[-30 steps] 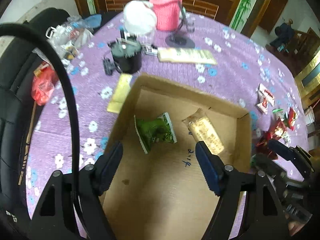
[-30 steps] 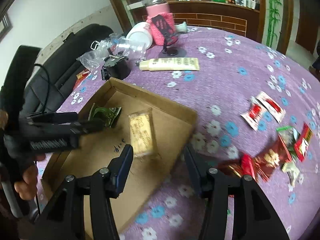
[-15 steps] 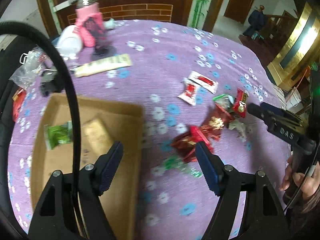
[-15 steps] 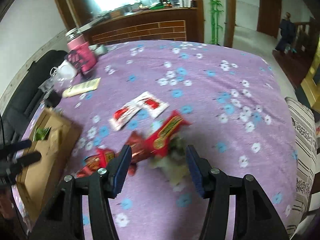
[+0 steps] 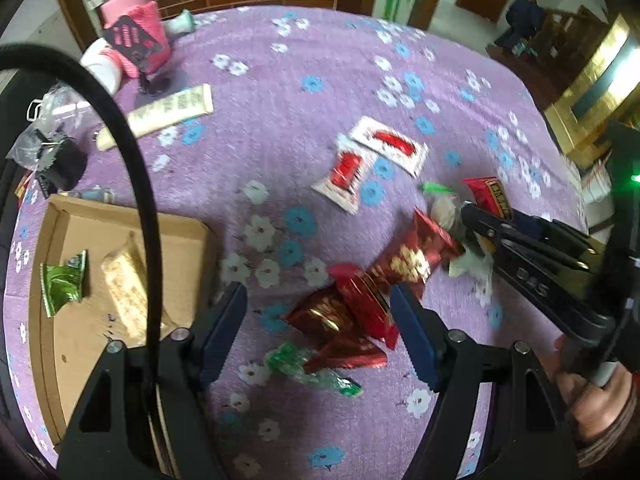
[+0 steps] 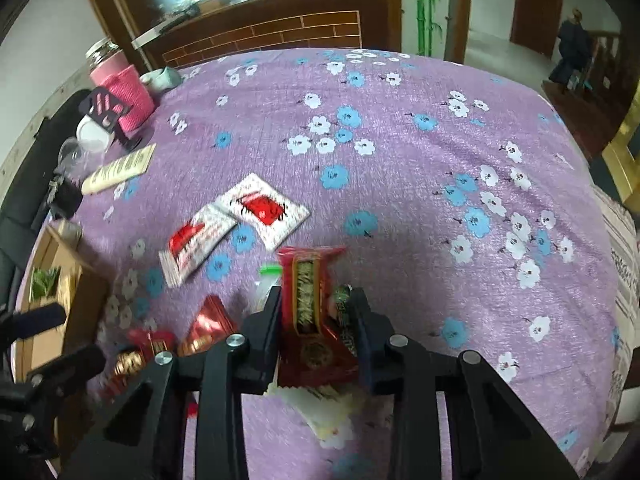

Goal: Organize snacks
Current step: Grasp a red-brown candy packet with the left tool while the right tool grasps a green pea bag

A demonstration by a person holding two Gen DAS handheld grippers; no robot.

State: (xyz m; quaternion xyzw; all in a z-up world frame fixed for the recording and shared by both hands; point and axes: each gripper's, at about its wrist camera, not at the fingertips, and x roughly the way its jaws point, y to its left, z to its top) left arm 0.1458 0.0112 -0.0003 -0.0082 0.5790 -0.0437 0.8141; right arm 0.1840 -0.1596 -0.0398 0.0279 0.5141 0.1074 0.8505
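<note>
Snacks are lying scattered over the purple flowered surface [image 6: 400, 168]; the right gripper [image 6: 316, 304] is sitting over the pile with its fingers nearly together, clamping a red snack packet [image 6: 306, 300] with a yellow panel, the packet standing lengthwise between the pads; a pale wrapper [image 6: 332, 412] is lying under it, just below the fingers. Seen from the left wrist, the right gripper [image 5: 476, 222] is reaching in from the right, its tips on the far edge of the heap beside the same red snack packet [image 5: 490, 196]. The left gripper [image 5: 320, 320] is hovering wide open, holding nothing, its blue pads [image 5: 412, 332] framing a cluster of red foil packets [image 5: 360, 300]; a green wrapper [image 5: 308, 368] is lying just nearer the camera, touching them. Two white sachets [image 5: 372, 160] with red labels are lying side by side farther up the cloth, apart from the heap. To the left, a cardboard box [image 5: 56, 360] is sitting on the surface, holding a green packet [image 5: 62, 282] and a tan bar [image 5: 124, 284] next to each other; beyond it, a cream tube [image 5: 168, 114] and a pink knitted jar [image 5: 136, 32] are standing near the far edge.
</note>
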